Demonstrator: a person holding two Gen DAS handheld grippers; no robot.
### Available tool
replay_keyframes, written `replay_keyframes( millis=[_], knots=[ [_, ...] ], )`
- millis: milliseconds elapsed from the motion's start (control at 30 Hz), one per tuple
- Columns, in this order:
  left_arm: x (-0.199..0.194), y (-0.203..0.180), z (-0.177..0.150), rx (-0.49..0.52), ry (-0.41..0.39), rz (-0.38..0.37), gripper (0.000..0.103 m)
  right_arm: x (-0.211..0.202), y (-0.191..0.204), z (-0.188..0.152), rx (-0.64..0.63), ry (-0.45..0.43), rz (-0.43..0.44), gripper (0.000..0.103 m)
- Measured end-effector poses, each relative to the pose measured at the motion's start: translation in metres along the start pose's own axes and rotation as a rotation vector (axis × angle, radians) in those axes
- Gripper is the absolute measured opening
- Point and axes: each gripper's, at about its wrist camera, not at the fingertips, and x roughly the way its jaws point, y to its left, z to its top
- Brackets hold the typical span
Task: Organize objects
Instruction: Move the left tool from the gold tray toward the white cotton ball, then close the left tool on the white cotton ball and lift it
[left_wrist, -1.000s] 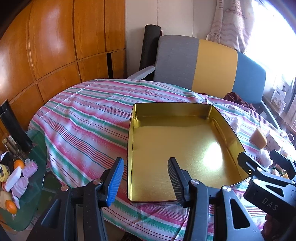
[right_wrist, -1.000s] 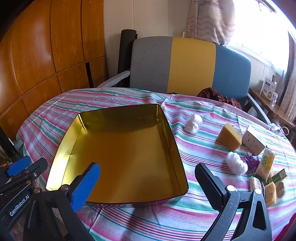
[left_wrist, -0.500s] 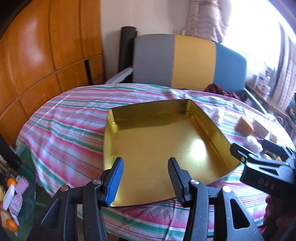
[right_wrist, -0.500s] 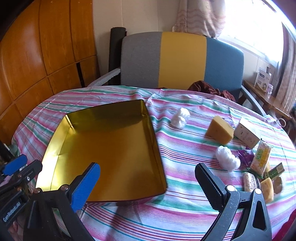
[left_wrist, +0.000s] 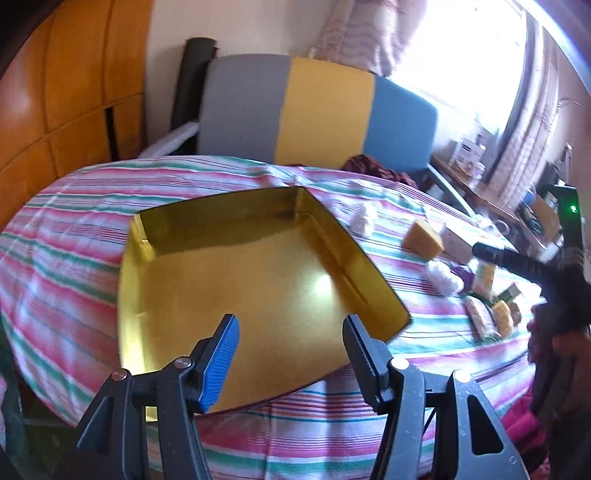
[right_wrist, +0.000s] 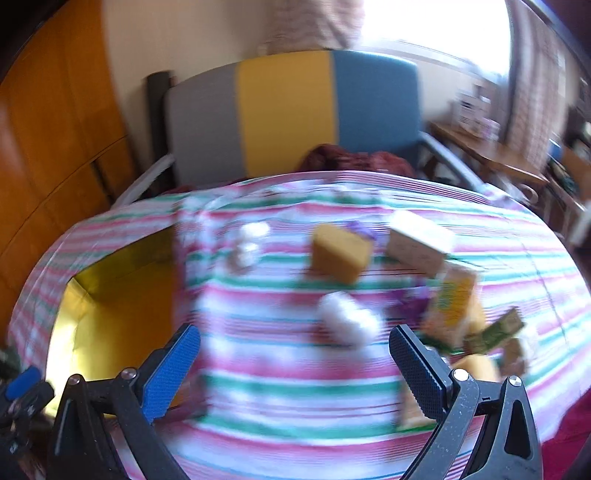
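Gold tray (left_wrist: 236, 280) on striped tablecloth (left_wrist: 66, 258), left half of table, interior bare. Left gripper (left_wrist: 290, 354) over tray's near edge, fingers parted moderately, gripping nothing. Right of tray, loose on cloth: white puff (left_wrist: 362, 219), yellow wedge block (left_wrist: 423, 238), second white puff (left_wrist: 443, 277), small packets (left_wrist: 487, 314) clustered near right edge. Right gripper (right_wrist: 295, 360) above cloth near second white puff (right_wrist: 347, 323), fingers spread wide, nothing between them. Right-wrist view heavily blurred; packet details unreadable. Tri-colour chair (left_wrist: 314, 110) behind table.
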Motion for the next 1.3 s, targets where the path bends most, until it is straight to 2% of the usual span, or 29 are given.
replay_keyframes(
  millis=[100, 233, 333, 500, 633, 800, 900, 1067, 1300],
  knots=[
    [0.009, -0.008, 0.005, 0.024, 0.042, -0.020, 0.059, 0.004, -0.043, 0.012, 0.057, -0.023, -0.071, 0.103],
    [0.020, -0.025, 0.015, 0.078, 0.081, -0.066, 0.059, 0.017, -0.083, 0.017, 0.081, -0.040, -0.107, 0.103],
    [0.026, -0.037, 0.026, 0.113, 0.095, -0.095, 0.059, 0.026, -0.107, 0.012, 0.131, -0.025, -0.100, 0.103],
    [0.042, -0.061, 0.052, 0.179, 0.096, -0.142, 0.059, 0.035, -0.133, 0.010, 0.254, -0.008, -0.028, 0.103],
    [0.061, -0.079, 0.077, 0.237, 0.071, -0.182, 0.059, 0.034, -0.130, 0.011, 0.256, -0.006, -0.007, 0.103],
    [0.095, -0.108, 0.106, 0.344, 0.044, -0.153, 0.059, 0.031, -0.122, 0.012, 0.228, -0.018, 0.037, 0.103],
    [0.129, -0.121, 0.121, 0.375, 0.111, -0.136, 0.059, 0.029, -0.118, 0.013, 0.215, -0.027, 0.068, 0.103],
    [0.184, -0.126, 0.135, 0.347, 0.200, -0.099, 0.059, 0.031, -0.114, 0.012, 0.195, -0.017, 0.106, 0.103],
    [0.247, -0.136, 0.147, 0.341, 0.302, -0.032, 0.058, 0.031, -0.111, 0.015, 0.172, -0.023, 0.114, 0.103]
  ],
)
